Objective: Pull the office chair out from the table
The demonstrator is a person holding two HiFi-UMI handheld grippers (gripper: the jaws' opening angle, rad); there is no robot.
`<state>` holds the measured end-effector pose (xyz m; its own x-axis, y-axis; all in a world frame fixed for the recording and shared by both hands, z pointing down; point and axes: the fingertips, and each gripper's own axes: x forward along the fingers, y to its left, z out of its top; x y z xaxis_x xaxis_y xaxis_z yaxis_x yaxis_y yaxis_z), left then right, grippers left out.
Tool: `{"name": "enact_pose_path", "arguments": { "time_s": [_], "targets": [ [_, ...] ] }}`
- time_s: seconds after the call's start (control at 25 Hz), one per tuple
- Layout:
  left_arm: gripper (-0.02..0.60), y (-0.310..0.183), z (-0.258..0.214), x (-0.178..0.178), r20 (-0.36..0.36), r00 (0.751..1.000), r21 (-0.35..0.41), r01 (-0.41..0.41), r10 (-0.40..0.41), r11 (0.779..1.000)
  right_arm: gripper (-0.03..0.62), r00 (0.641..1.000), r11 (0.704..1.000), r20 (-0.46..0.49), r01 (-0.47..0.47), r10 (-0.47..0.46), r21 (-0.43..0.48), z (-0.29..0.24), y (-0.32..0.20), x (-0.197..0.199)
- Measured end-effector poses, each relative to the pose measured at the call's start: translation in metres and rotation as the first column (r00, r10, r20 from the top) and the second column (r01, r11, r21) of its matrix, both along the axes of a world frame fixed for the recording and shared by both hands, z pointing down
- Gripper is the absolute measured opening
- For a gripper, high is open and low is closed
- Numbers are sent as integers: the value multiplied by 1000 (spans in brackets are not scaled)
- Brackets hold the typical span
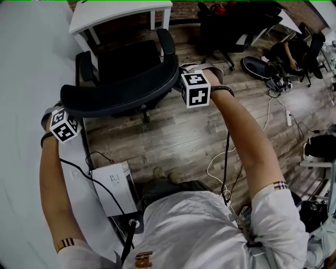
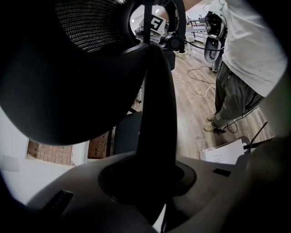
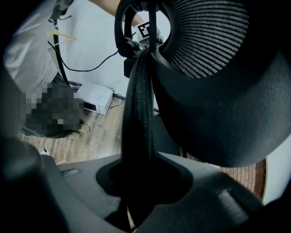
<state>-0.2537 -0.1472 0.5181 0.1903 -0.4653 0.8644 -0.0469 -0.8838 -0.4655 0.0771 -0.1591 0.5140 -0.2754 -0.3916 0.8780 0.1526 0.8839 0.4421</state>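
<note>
A black office chair (image 1: 126,60) stands on the wood floor, its seat just in front of a white table (image 1: 121,11). Its curved mesh backrest (image 1: 121,93) faces me. My left gripper (image 2: 152,182) is shut on the backrest's left edge, its marker cube (image 1: 65,126) showing beside the rim. My right gripper (image 3: 136,182) is shut on the backrest's right edge, with its own cube (image 1: 195,88) next to the chair's armrest (image 1: 167,43). In both gripper views the dark rim (image 2: 157,113) runs straight up out of the closed jaws. The fingertips are hidden behind the backrest in the head view.
A white box (image 1: 113,186) and black cables lie on the floor by my left leg, against a white wall (image 1: 26,73). White cables (image 1: 218,165) trail to my right. Another black chair (image 1: 226,26) stands at the back, and a seated person (image 1: 294,52) is at far right.
</note>
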Motion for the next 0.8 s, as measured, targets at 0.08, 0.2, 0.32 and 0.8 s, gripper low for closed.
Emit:
{"name": "enact_pose_path", "arguments": {
  "time_s": [0.08,0.2,0.32,0.8],
  "targets": [
    [103,14,1,-1,0,1000,2,8,-8,1000,100,1000,1000,0,7,-7,-1,1,13,-2],
    [104,29,1,3,1,1000,6,11,-11,1000,100,1000,1000,4,10,-10,0,2,29,1],
    [104,48,2,4,-2,1000,-1,15,-15,1000,100,1000,1000,5,10,-10,0,2,46,1],
    [105,113,3,2,-14,1000,-5,27,-27,1000,100,1000,1000,1,7,-7,-9,0,110,1]
  ]
}}
